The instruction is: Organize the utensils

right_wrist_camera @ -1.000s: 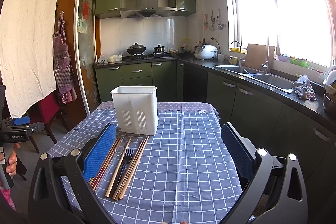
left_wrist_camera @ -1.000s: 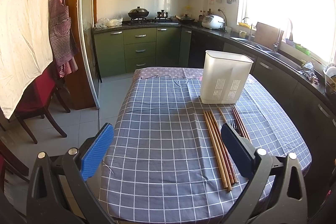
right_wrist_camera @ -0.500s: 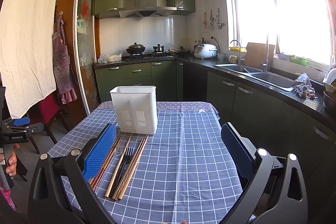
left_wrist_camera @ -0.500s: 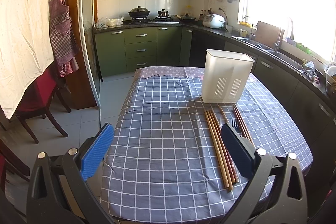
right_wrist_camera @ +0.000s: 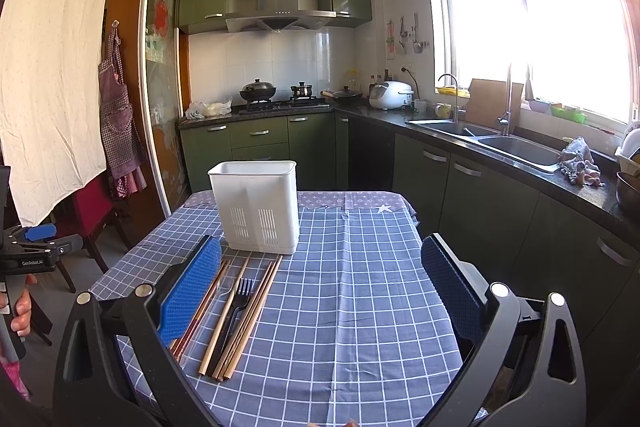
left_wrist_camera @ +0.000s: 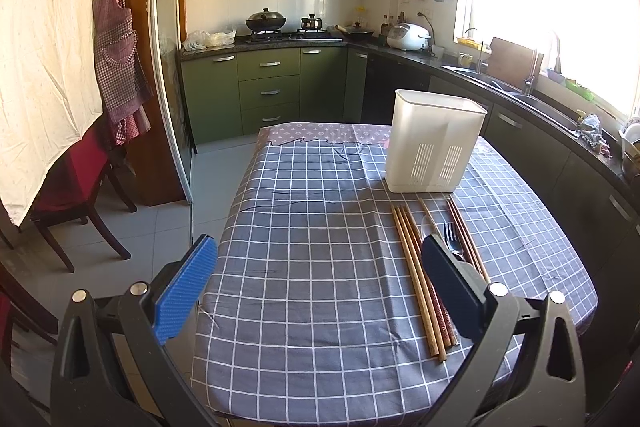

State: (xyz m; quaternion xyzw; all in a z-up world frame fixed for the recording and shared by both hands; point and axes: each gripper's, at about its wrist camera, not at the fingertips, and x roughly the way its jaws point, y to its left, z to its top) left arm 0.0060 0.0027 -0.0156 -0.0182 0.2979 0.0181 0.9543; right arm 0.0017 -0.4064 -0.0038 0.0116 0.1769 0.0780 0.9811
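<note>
Nearest, the left hand-held gripper (left_wrist_camera: pixel 318 287) and the right hand-held gripper (right_wrist_camera: pixel 320 291) both hover with jaws spread wide, gripping nothing. Beyond them, on the checked bench (left_wrist_camera: pixel 312 267), the utensils lie untouched in a row: one black fork (right_wrist_camera: pixel 236 301), what looks like one clear spoon (left_wrist_camera: pixel 429 227), and roughly seven or eight wooden chopsticks (left_wrist_camera: pixel 416 279); the exact count is hard to tell. Just past their tips stands one white utensil holder (right_wrist_camera: pixel 256 205), seemingly empty. By my reckoning nothing is sorted yet; every piece has yet to go in.

Table under grey checked tablecloth (left_wrist_camera: pixel 320 267), white utensil caddy (left_wrist_camera: pixel 434 143), chopsticks (left_wrist_camera: pixel 416 275) and black fork (right_wrist_camera: pixel 236 307) alongside.
</note>
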